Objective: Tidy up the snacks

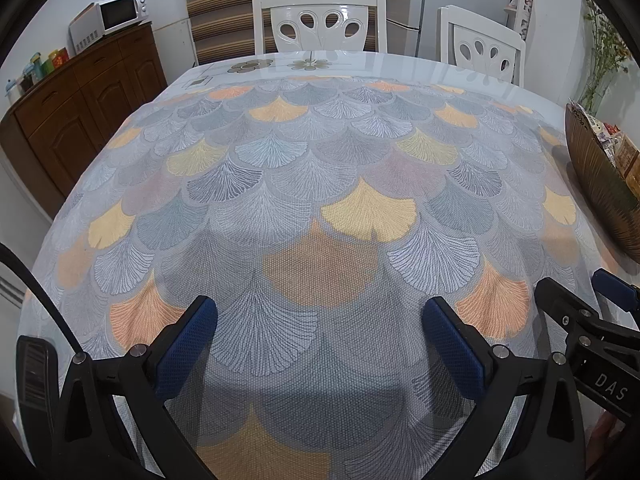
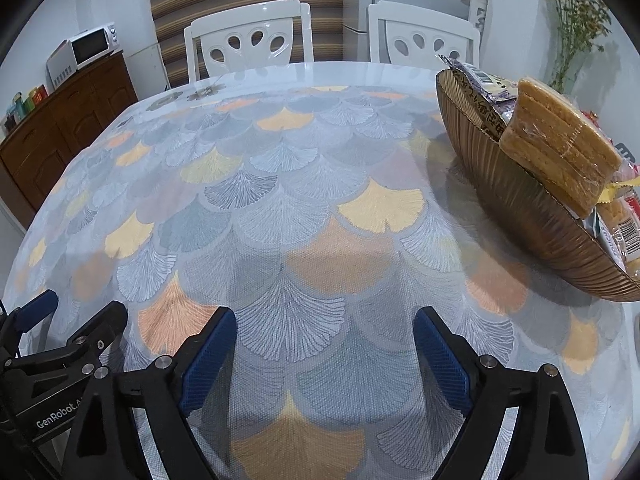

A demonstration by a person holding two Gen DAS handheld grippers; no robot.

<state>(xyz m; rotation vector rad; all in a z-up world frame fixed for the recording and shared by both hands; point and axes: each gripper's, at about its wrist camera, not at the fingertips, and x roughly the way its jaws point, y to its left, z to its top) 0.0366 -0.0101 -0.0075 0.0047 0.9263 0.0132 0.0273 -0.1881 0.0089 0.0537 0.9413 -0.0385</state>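
At the far left a brown wooden sideboard (image 1: 92,92) stands against the wall with a white microwave (image 1: 122,10) on top. The worktop (image 1: 304,184), covered in a cloth of fan-shaped leaves in grey, yellow and orange, fills the middle, and two white chairs (image 2: 248,38) are drawn up at its far edge. Near the front, the left tongs (image 1: 320,336) hang over bare cloth, blue pads wide apart, with nothing between them. Just beside them, to the right, the right tongs (image 2: 324,348) are likewise spread wide and empty above the cloth. At the right side of the worktop sits a ribbed brown basket (image 2: 532,216) holding the snacks: a clear-wrapped stack of tan wafers (image 2: 560,148) leans on the near rim, a printed purple packet (image 2: 484,92) lies behind it, and more wrappers show at the right edge. Dried stems (image 2: 572,24) stand at the far right.
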